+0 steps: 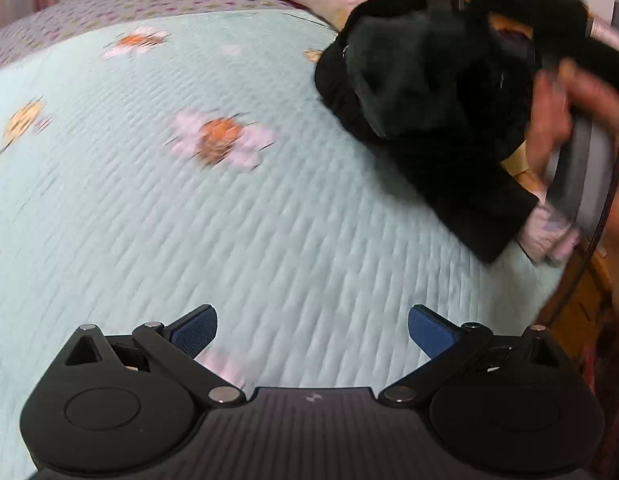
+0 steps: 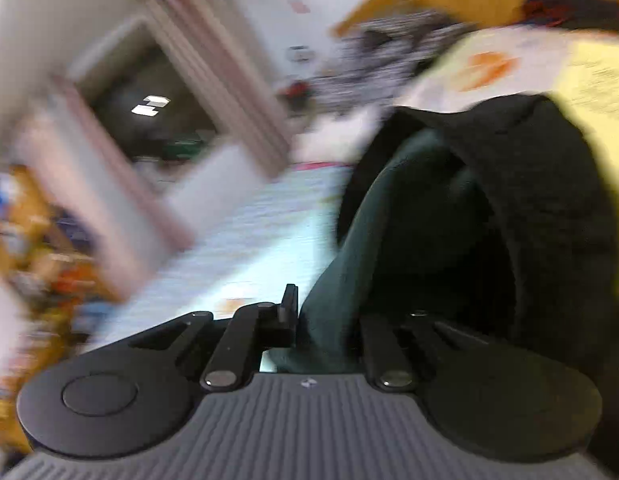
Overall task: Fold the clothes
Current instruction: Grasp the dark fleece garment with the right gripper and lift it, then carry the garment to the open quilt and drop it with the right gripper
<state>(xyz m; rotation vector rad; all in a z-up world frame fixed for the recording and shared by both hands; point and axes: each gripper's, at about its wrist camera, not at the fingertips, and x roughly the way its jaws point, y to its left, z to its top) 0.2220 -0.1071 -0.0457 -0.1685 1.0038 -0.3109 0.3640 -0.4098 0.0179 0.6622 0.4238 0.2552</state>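
Left gripper: fingers spread wide, nothing held, above bed quilt. Right gripper: fingers clamped on black garment, lifted.

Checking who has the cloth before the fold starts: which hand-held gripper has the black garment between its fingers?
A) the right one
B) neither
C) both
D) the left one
A: the right hand-held gripper is shut on the black garment, while the left hand-held gripper is open over the quilt with nothing between its fingers.
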